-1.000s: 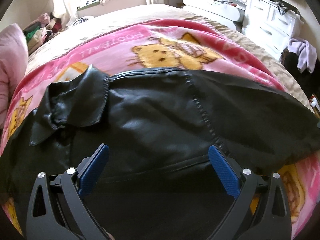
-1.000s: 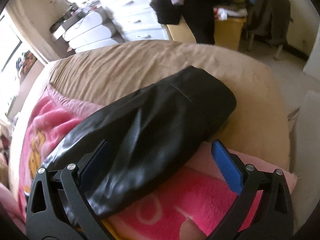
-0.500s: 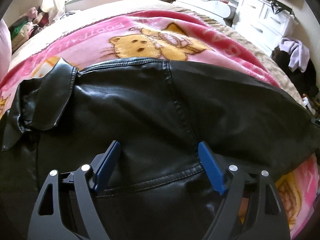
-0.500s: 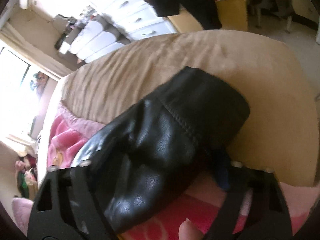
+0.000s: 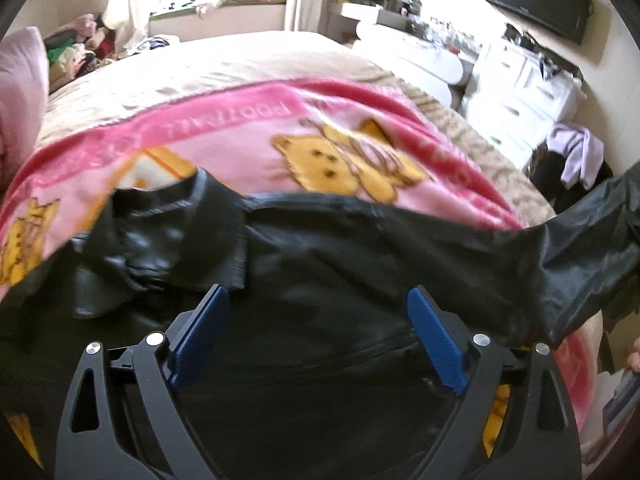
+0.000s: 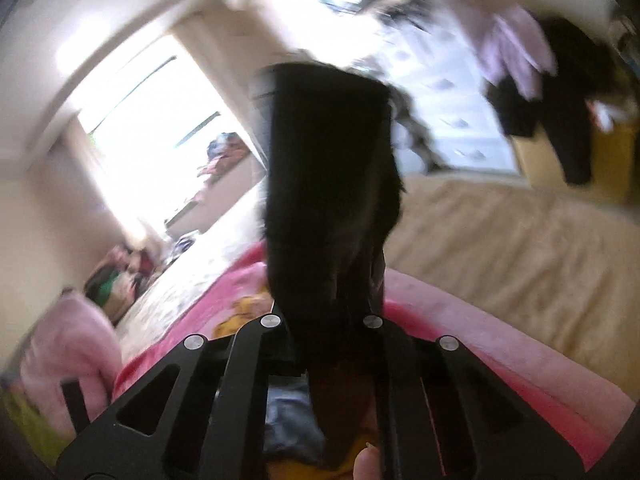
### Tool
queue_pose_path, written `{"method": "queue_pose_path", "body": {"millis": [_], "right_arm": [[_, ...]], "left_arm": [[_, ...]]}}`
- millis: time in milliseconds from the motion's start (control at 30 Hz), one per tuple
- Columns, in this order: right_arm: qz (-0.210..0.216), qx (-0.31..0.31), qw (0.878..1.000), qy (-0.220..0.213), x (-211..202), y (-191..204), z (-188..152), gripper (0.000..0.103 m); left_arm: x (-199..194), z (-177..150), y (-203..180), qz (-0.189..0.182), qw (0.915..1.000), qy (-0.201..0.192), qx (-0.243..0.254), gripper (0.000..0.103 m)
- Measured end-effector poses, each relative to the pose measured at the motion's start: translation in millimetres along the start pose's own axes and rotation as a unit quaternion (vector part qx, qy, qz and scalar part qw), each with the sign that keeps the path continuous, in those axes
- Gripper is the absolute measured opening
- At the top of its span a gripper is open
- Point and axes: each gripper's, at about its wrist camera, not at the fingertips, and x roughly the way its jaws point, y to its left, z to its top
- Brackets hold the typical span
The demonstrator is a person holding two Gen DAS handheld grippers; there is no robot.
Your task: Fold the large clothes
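A black leather jacket (image 5: 340,272) lies spread on a pink cartoon blanket (image 5: 248,140) on the bed, collar (image 5: 208,224) at the left. My left gripper (image 5: 318,334) is open, low over the jacket's body, holding nothing. The jacket's sleeve (image 5: 592,248) rises off the bed at the right edge of the left wrist view. My right gripper (image 6: 326,320) is shut on that sleeve (image 6: 328,168), which stands up dark and blurred in front of its camera, lifted above the blanket (image 6: 460,320).
A beige bedspread (image 6: 520,240) covers the bed beyond the blanket. White drawers (image 5: 532,88) with clothes draped nearby stand at the right. A pink pillow (image 5: 20,92) lies at the left, with piled clothes (image 5: 76,52) under the window.
My right gripper closed on the sleeve end and lifted it up off the bed. My left gripper drew back a little over the jacket and stays open.
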Motion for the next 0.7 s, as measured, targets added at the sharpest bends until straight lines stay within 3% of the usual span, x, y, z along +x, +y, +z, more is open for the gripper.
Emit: {"method": "queue_pose_path", "body": {"millis": [200, 400, 533, 700], "right_arm": [[0.082, -0.081, 0.993, -0.011, -15, 78, -14, 0.002], [0.167, -0.135, 0.977, -0.005, -30, 134, -40, 0.002], [0.232, -0.170, 0.958, -0.013, -46, 178, -62, 0.002], [0.314, -0.203, 0.927, -0.001, -62, 217, -88, 0.001]], "left_arm": [[-46, 11, 42, -0.031, 0.9987, -0.023, -0.034, 0.093], [-102, 10, 92, -0.073, 0.9932, -0.057, -0.070, 0.095], [-129, -1, 118, -0.079, 0.9923, -0.071, -0.064, 0.096], [-160, -21, 168, -0.098, 0.9865, -0.082, -0.102, 0.096]]}}
